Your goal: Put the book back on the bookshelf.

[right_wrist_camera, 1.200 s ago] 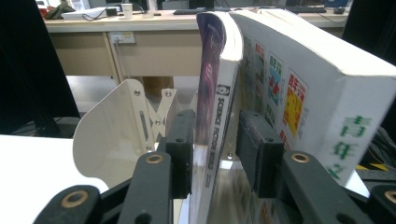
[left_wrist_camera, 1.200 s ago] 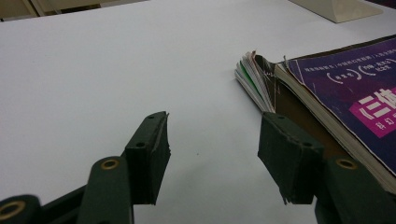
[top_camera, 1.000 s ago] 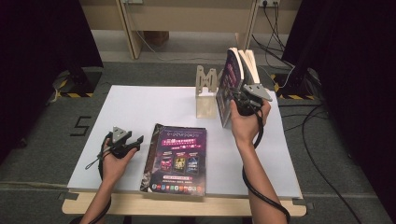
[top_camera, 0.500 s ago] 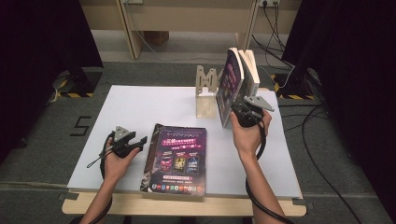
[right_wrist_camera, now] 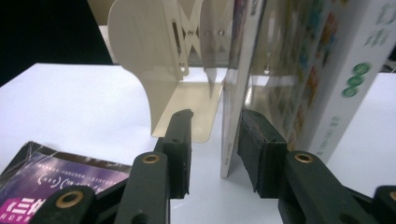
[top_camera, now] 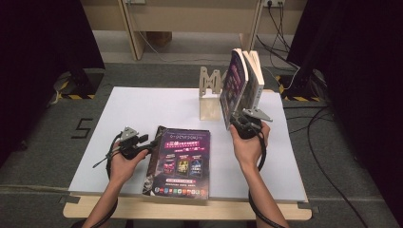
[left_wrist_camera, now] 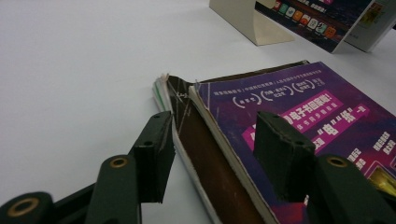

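Left gripper [top_camera: 153, 144] at lower left, jaws just closing, unclenched astride spine of flat purple book [top_camera: 180, 161]. Right gripper [top_camera: 236, 121] at centre right, jaws just opening, released around standing book [top_camera: 234, 88] edge beside bookend [top_camera: 210, 95].

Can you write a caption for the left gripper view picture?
Left gripper open around the spine edge of a purple book lying on the white table.

High view looks down from the person's side over the whole bench [top_camera: 142, 102]. Both gripper views sit low and close, sharing the flat purple book [left_wrist_camera: 303, 121] and the beige bookend [right_wrist_camera: 154, 70].
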Tool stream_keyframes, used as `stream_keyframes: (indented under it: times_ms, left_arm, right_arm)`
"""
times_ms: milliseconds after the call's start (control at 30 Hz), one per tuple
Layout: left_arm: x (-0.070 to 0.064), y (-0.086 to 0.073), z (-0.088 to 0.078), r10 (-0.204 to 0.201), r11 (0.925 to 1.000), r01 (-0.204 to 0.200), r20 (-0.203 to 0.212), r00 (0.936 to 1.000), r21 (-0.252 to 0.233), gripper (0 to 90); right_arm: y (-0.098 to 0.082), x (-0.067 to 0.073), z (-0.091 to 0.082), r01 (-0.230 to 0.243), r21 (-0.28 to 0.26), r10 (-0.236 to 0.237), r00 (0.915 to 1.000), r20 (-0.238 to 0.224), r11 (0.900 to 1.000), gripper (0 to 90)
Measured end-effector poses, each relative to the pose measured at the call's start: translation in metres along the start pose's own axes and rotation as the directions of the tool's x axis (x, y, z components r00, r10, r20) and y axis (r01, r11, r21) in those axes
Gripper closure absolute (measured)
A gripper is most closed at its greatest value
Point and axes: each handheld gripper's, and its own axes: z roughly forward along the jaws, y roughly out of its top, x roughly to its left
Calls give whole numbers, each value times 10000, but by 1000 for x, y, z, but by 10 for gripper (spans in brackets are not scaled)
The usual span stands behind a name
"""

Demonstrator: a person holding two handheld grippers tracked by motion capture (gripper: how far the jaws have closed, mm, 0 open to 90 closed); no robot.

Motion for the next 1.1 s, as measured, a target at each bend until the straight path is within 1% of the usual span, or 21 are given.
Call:
stream_keyframes:
  times_ms: [67,233,367,400,433,533,667,733,800,867,967,1033,1100]
  left_arm:
    - [-3,1,5,-4,9999,3,71,10000,146,472]
    - [-9,6,12,2,9997,-6,155,9999,262,491]
    - [-13,8,18,69,9988,-81,243,9997,478,509]
    - [-14,8,21,-6,9985,-8,261,9997,554,515]
    - [-13,8,22,-98,9978,80,272,9996,656,525]
    - [-13,8,26,-308,9966,297,136,9994,766,538]
    - [-11,9,28,-311,9964,297,155,9994,788,539]
    - [-11,10,28,-368,9962,354,155,9992,794,545]
    - [-11,11,29,-396,9957,380,170,9991,849,551]
    - [-10,12,31,-468,9943,446,209,9987,964,556]
    - [-9,10,33,-566,9918,544,163,9983,1159,559]
    - [-9,9,34,-701,9897,663,263,9972,1266,562]
    - [-11,9,35,-658,9895,622,228,9976,1305,565]
  right_arm:
    - [-3,1,4,36,151,-34,9999,-133,9999,653]
    - [-8,6,14,-2,458,19,9994,-359,9989,653]
    - [-13,11,22,33,897,21,9982,-592,9960,650]
    - [-14,13,24,-16,1046,90,9975,-704,9945,650]
    - [-15,13,27,-25,1159,117,9968,-794,9933,650]
    - [-18,17,32,24,1392,105,9957,-917,9903,649]
    - [-22,19,38,132,1637,33,9949,-1005,9864,649]
    - [-24,20,41,42,1788,140,9949,-1000,9839,648]
    - [-25,21,44,97,1882,101,9945,-1039,9821,648]
    - [-27,23,46,105,2004,116,9940,-1087,9796,648]
    - [-29,27,51,213,2160,41,9932,-1165,9762,646]
    - [-30,30,55,264,2328,35,9919,-1272,9722,644]
    - [-31,32,59,268,2517,85,9904,-1378,9674,642]
